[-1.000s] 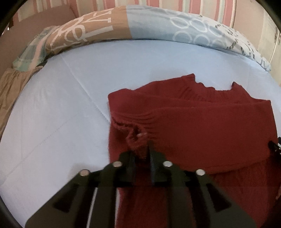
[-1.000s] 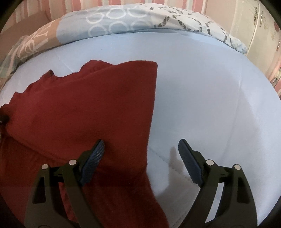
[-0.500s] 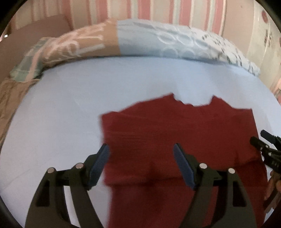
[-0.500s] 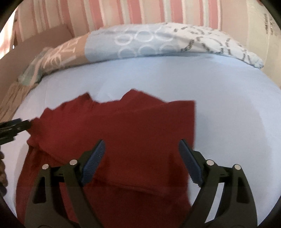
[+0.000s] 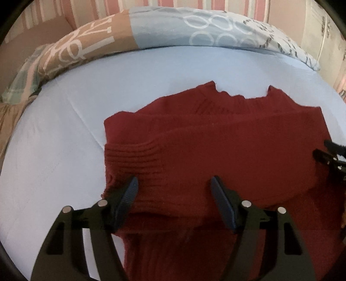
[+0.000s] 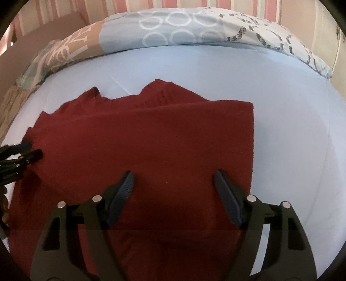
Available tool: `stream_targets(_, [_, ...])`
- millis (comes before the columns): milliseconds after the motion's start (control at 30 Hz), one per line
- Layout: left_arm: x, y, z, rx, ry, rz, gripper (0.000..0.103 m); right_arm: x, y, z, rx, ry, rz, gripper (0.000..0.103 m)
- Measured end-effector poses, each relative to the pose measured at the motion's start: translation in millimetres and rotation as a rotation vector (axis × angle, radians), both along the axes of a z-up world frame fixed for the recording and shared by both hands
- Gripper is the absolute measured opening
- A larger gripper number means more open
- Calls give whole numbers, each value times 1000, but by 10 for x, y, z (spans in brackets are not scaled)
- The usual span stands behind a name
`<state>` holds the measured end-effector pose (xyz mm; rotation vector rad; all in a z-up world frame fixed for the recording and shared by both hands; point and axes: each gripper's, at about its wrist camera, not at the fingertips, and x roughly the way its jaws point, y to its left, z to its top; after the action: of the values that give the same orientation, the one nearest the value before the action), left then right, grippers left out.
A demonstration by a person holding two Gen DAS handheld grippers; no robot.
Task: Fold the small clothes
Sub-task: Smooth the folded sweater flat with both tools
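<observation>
A dark red knitted sweater (image 5: 216, 147) lies folded on the light blue bed sheet (image 5: 54, 151), its ribbed cuff at the left edge. It also shows in the right wrist view (image 6: 151, 140). My left gripper (image 5: 174, 186) is open and empty, hovering over the sweater's near left part. My right gripper (image 6: 174, 179) is open and empty over the sweater's near right part. The right gripper's tips show at the right edge of the left wrist view (image 5: 330, 153); the left gripper's tips show at the left edge of the right wrist view (image 6: 21, 155).
A patterned blue, tan and white duvet (image 5: 173, 28) is bunched along the far side of the bed, also in the right wrist view (image 6: 183, 26). A striped pink wall (image 5: 194, 4) rises behind. Bare sheet (image 6: 292, 129) lies right of the sweater.
My left gripper let go of the sweater's cuff and opened. Both grippers drew back and up, then came closer over the folded sweater. The sleeve now lies flat across the body.
</observation>
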<state>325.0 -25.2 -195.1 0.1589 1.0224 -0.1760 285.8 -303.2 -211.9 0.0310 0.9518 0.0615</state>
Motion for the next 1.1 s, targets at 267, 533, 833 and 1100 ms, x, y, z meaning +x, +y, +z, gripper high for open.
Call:
stream_targets(267, [-72,-43,74,18,-19,20,70,-65,2,111,3,-23,7,78])
stream_targets(533, [-358,-116,153,23,-24,38,72,-362,114,164,-20,-15,8,80])
stream_targets(833, [-407,-122,33,46,11,46,72,-375,60,16,29,8,2,83])
stream_targets(1100, [-880,-40,417,17,-40,70,86,-1097,104,521,95,-120,68,97])
